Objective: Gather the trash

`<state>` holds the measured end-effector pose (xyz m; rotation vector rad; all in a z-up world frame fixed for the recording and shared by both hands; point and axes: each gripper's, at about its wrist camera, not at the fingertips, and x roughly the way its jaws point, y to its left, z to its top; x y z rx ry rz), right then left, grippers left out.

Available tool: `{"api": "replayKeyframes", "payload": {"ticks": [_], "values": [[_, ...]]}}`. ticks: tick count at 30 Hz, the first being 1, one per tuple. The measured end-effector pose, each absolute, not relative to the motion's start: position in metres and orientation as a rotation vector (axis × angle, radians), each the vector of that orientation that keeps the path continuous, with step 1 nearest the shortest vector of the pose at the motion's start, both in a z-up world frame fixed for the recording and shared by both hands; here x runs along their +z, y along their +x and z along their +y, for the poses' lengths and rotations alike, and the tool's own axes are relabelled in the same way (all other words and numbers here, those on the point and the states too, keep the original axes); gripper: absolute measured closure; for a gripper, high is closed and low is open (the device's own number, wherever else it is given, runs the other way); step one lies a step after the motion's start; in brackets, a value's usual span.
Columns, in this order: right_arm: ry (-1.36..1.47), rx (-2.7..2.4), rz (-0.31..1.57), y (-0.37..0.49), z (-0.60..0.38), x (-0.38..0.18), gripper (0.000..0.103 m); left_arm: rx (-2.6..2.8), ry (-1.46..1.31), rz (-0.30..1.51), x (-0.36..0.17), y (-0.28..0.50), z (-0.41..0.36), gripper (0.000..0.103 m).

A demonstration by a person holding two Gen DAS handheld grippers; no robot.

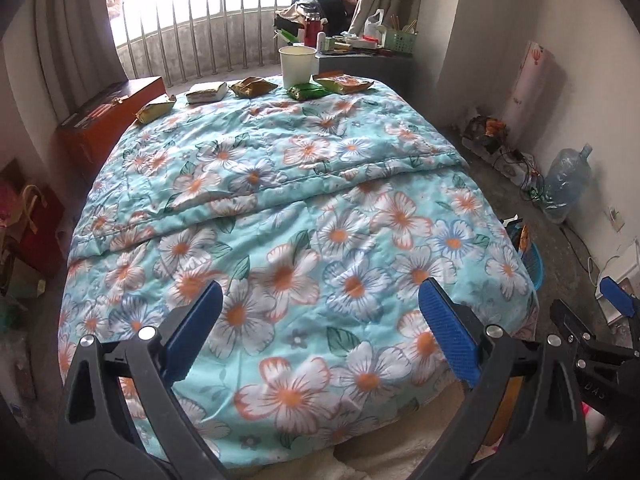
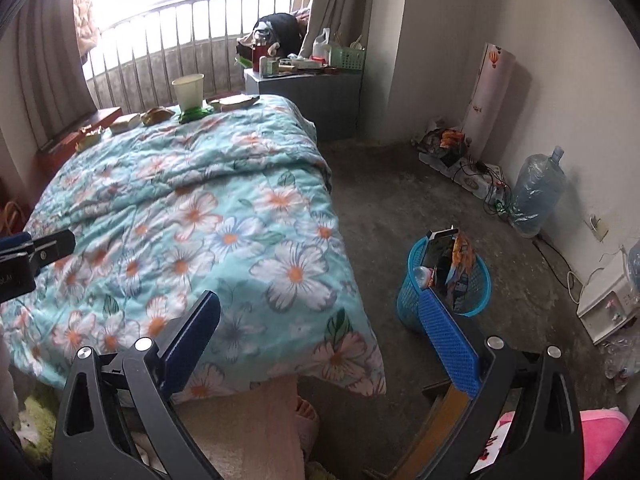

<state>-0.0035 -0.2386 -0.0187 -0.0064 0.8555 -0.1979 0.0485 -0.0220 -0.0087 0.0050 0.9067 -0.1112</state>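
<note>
Several snack wrappers lie in a row along the far edge of the floral quilt (image 1: 304,208): a yellow one (image 1: 155,109), a white pack (image 1: 207,92), a brown one (image 1: 253,87), a green one (image 1: 308,91) and an orange one (image 1: 343,82). A white paper cup (image 1: 297,65) stands among them. My left gripper (image 1: 320,312) is open over the near end of the bed, nothing between its fingers. My right gripper (image 2: 320,320) is open over the bed's near right corner, empty. A blue mesh bin (image 2: 444,280) holding trash stands on the floor just beyond its right finger.
A cluttered grey nightstand (image 2: 308,96) stands at the bed's far right. An orange box (image 1: 104,120) sits left of the bed. A water jug (image 2: 536,192), cables and a power strip (image 2: 476,180) line the right wall. Bags (image 1: 36,224) crowd the left floor.
</note>
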Motion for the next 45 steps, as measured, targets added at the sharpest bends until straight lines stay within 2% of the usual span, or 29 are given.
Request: {"api": "replayKeyframes", "payload": {"ticks": [45], "values": [[0.007,-0.294,0.838,-0.033,-0.273,-0.009,0.007,-0.183,0.043,0.888,0.005,0.03,-0.063,0.009]]}}
